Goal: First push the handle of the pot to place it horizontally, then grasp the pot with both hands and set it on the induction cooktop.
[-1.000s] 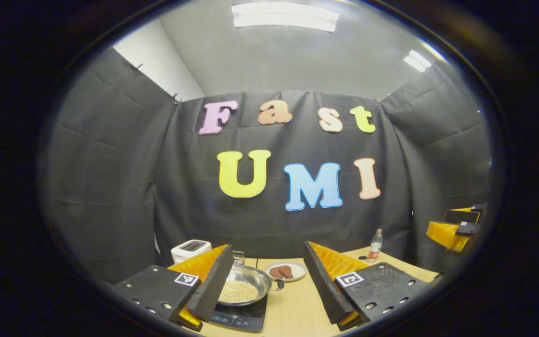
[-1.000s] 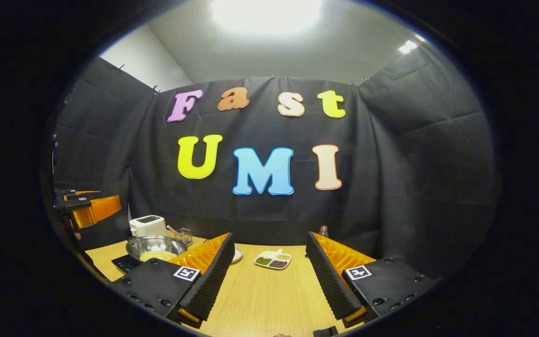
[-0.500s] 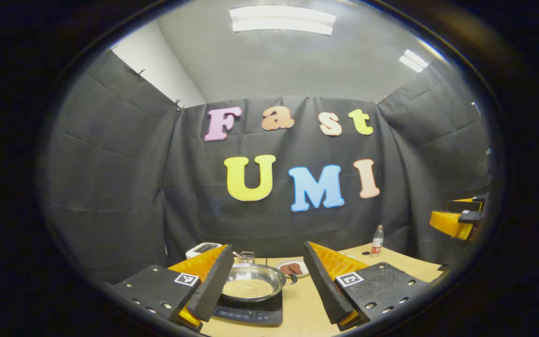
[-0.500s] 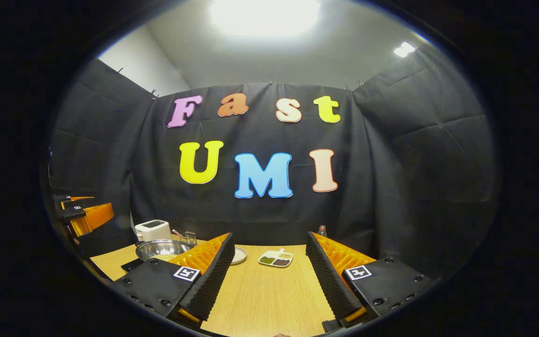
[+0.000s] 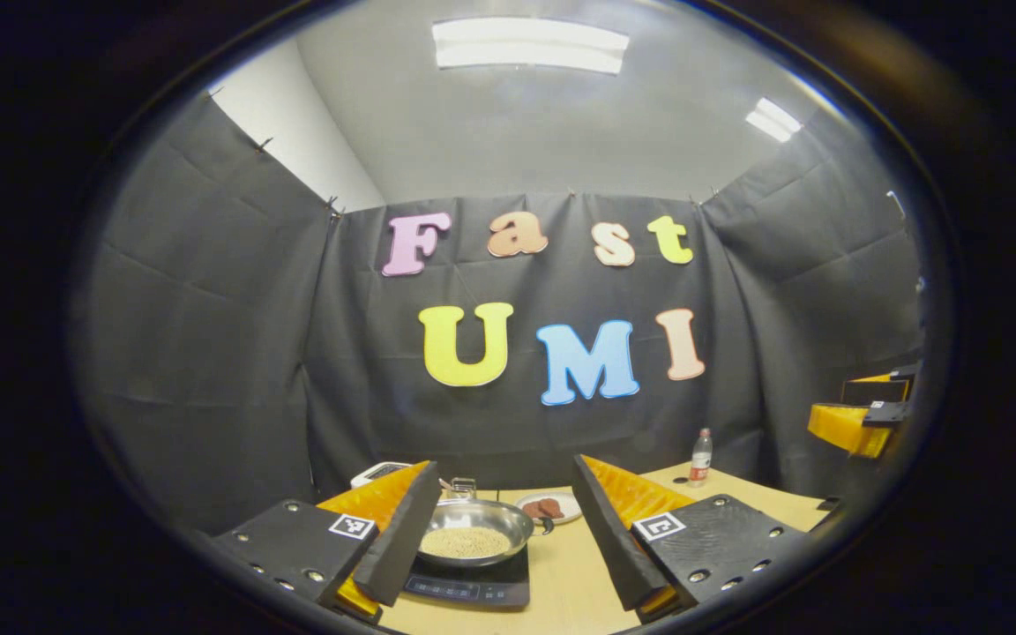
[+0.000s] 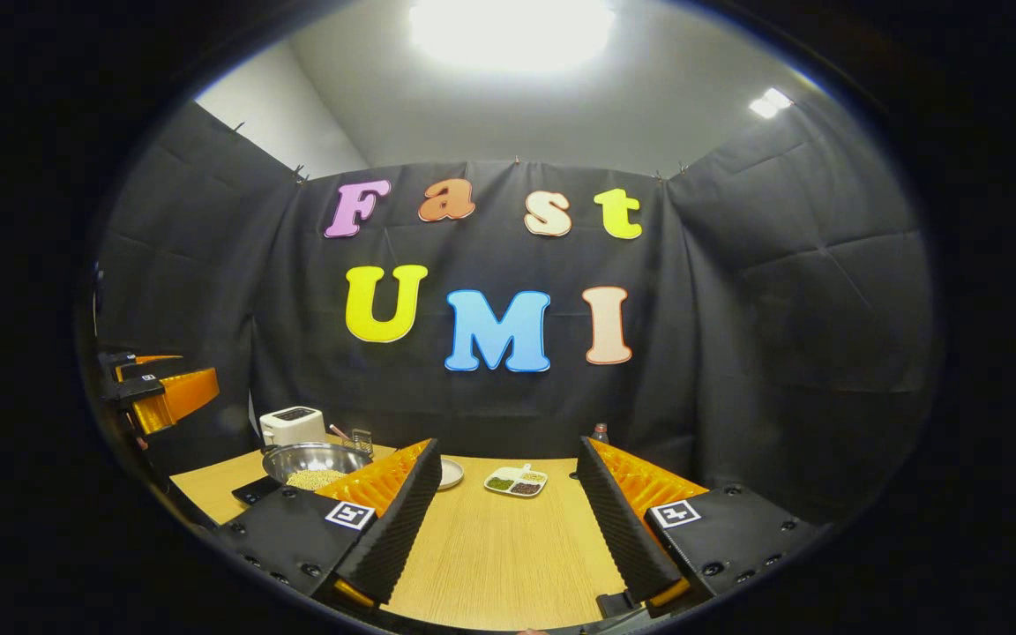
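In the left gripper view the left gripper [image 5: 497, 547] hangs with fingers apart, the pot [image 5: 475, 529] of beans sitting on the cooktop [image 5: 471, 586] between them, while the right gripper [image 6: 504, 520] gapes over bare table [image 6: 499, 564].

No legible text on the bottle [image 5: 700, 458] label (too small to read).

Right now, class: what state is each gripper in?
Left gripper: open, holding nothing; the pot sits on the cooktop ahead.
Right gripper: open, holding nothing.
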The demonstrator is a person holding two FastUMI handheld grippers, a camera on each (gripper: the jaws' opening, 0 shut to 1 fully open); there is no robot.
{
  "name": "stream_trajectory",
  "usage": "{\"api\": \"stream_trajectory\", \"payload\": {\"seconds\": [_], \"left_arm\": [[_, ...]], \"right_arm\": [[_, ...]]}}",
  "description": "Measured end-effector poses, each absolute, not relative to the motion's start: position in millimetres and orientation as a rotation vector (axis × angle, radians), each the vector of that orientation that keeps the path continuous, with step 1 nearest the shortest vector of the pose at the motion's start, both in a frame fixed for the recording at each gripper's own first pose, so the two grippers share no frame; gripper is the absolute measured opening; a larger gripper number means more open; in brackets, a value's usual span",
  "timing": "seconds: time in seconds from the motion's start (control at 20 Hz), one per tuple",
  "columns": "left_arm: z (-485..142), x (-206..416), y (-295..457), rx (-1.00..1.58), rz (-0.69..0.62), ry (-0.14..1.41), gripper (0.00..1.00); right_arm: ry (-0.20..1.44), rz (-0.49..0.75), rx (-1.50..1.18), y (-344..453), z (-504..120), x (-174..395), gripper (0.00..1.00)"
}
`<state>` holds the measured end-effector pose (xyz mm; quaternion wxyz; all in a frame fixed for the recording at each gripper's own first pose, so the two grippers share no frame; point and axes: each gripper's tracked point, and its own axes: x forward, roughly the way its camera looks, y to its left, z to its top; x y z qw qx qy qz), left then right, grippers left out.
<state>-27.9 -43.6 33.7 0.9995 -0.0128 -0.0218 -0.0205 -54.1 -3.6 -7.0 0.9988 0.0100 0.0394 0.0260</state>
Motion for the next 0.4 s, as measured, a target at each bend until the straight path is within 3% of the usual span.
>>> {"api": "stream_trajectory", "payload": {"seconds": [0.05,0.4], "left_arm": [[35.2,-28.6,-45.3,-0.027,-0.045,-0.046,0.88],[32.0,-27.1,-53.1,-0.017,-0.057,-0.035,0.9]], "right_arm": [[0.081,0.051,0.023,-4.2,-7.7,-55.3,0.94],[0.1,0.051,0.027,-5.0,-13.8,-59.0,0.94]]}}
